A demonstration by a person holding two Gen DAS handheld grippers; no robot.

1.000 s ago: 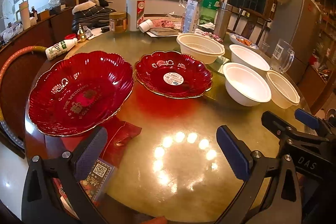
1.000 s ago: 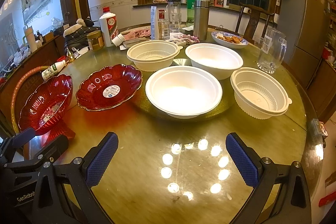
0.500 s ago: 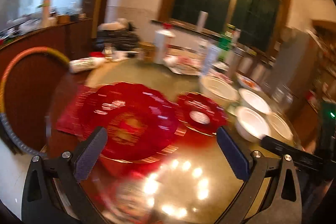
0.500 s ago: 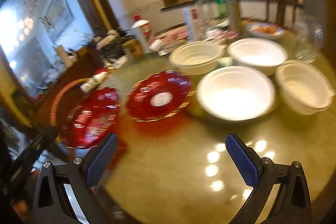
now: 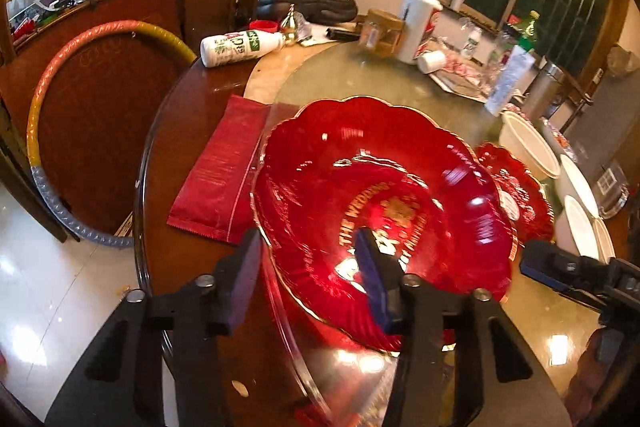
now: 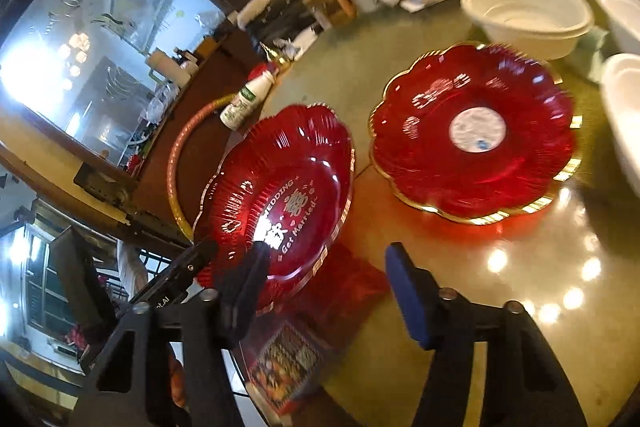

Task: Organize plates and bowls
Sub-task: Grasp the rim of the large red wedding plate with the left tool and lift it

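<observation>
— On the round table (image 5: 532,319), what surrounds the plates?

— Around the large red plate (image 5: 380,195) lie a red packet (image 5: 220,171) to its left, a white bottle on its side (image 5: 240,47) further back, and a hoop (image 5: 80,39) leaning beyond the table edge. A smaller red plate (image 6: 476,131) sits just to its right, with a cream bowl (image 6: 528,15) behind that and more white bowls at the far right.

— What are the grippers doing?

— The left gripper (image 5: 308,271) straddles the large plate's near rim, one pad outside, one inside. Whether the pads actually pinch the rim, I cannot tell. The right gripper (image 6: 324,283) is spread wide, empty, beside that plate's near right edge.

— What differs from a second ago?

— Then both grippers hung back over bare tabletop, fingers far apart. Now the left one's fingers are much closer together at the plate rim, and the right has swung left toward the red plates.
</observation>
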